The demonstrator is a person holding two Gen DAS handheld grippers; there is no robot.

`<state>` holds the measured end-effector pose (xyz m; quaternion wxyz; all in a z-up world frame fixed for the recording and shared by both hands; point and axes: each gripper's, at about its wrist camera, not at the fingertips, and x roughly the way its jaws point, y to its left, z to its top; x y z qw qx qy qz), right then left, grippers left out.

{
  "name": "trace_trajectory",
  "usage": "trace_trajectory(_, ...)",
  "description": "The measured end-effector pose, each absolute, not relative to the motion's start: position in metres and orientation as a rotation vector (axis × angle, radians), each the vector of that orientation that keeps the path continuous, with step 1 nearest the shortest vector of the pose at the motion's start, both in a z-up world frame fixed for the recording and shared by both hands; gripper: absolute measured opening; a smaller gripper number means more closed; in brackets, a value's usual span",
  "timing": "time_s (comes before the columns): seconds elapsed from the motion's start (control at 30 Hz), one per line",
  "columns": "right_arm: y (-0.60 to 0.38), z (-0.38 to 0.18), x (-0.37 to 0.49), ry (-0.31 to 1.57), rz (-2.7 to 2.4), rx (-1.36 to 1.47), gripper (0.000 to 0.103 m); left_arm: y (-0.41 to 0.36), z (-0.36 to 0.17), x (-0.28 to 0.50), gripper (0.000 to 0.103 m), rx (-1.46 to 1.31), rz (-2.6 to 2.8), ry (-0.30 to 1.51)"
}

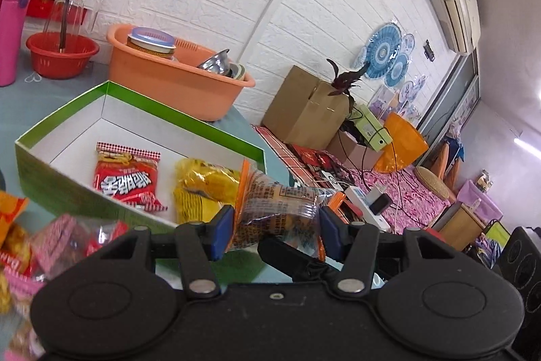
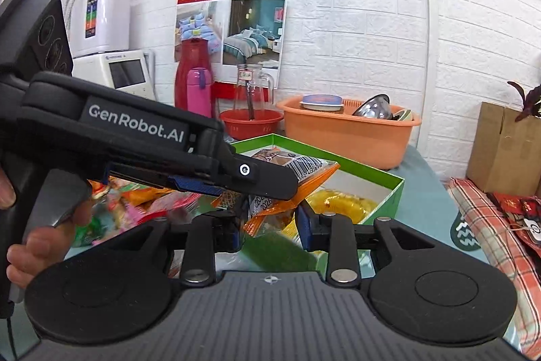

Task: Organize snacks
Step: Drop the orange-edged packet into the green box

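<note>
My left gripper (image 1: 275, 227) is shut on a clear snack packet with orange ends (image 1: 270, 208) and holds it over the near right corner of the green box (image 1: 44, 181). Inside the box lie a red snack packet (image 1: 126, 178) and a yellow snack packet (image 1: 203, 185). In the right wrist view the left gripper's body (image 2: 142, 137) crosses from the left, with the same packet (image 2: 287, 171) in its tip. My right gripper (image 2: 270, 229) is open just below that packet, its fingers on either side of the packet's orange end. The green box (image 2: 392, 188) lies behind.
A pile of loose snack packets (image 1: 40, 242) lies left of the box on the blue table. An orange basin (image 1: 175, 80) with bowls, a red basket (image 1: 62, 51) with a glass jug and a pink bottle (image 1: 12, 29) stand behind. The table's right edge drops to a cluttered floor (image 1: 389, 181).
</note>
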<state>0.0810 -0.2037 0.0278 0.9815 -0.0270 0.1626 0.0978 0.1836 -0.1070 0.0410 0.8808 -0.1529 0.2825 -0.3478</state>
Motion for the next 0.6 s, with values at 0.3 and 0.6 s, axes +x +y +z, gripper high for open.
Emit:
trace_trajectory(0.3,-0.214,0.017,0.133,0.372,0.196,-0.006,0.054,-0.111,0.029,0.235,0.077,-0.296,-0.685,0.618)
trace_trajectory(0.6,-0.207,-0.007,0.148,0.397,0.099,-0.096,0.103,-0.098,0.013,0.241,0.103,-0.335,-0.616,0.643)
